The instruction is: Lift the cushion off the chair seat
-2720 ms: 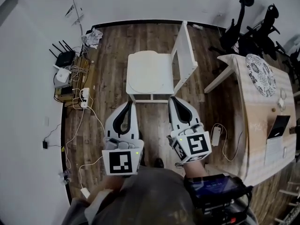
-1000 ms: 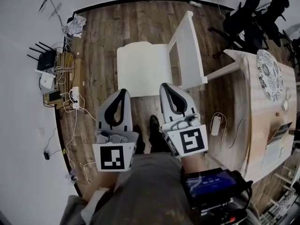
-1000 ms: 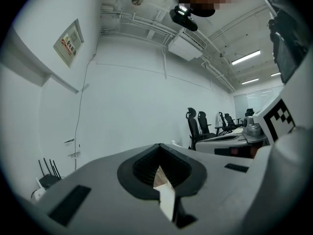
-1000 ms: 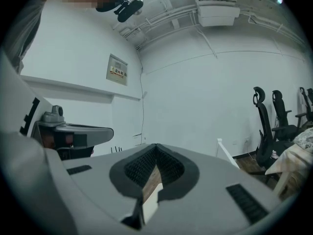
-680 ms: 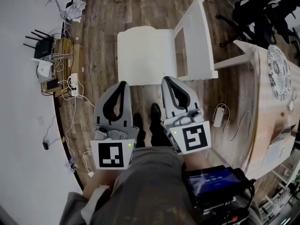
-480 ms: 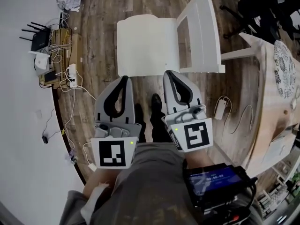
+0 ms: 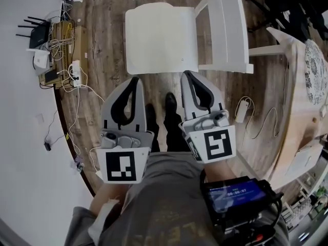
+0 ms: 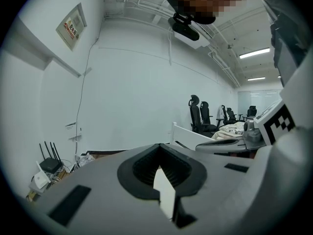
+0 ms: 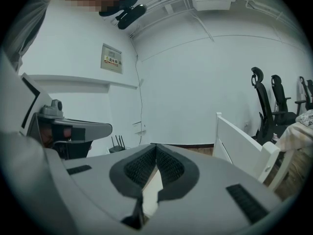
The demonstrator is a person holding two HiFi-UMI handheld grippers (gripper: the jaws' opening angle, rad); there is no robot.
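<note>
A white cushion (image 7: 160, 35) lies flat on the seat of a white wooden chair (image 7: 225, 29) at the top of the head view. My left gripper (image 7: 134, 79) hangs just short of the seat's front edge, shut with nothing in it. My right gripper (image 7: 186, 74) hangs beside it, tips at the front right corner, also shut and holding nothing. Neither touches the cushion. In the left gripper view the left gripper (image 8: 159, 146) points over the seat, and a pale strip shows behind its tips. The right gripper (image 9: 155, 145) is level with the chair's backrest (image 9: 242, 148).
A router (image 7: 31, 32), a power strip (image 7: 77, 68) and loose cables lie on the floor by the left wall. A wooden table (image 7: 302, 101) stands at the right, with a charger (image 7: 242, 109) on the floor beside it. The person's shoes (image 7: 170, 104) stand between the grippers.
Both grippers have sunk and stand closer to the chair's front edge. The chair now fills more of the head view. The jaws have stayed shut.
</note>
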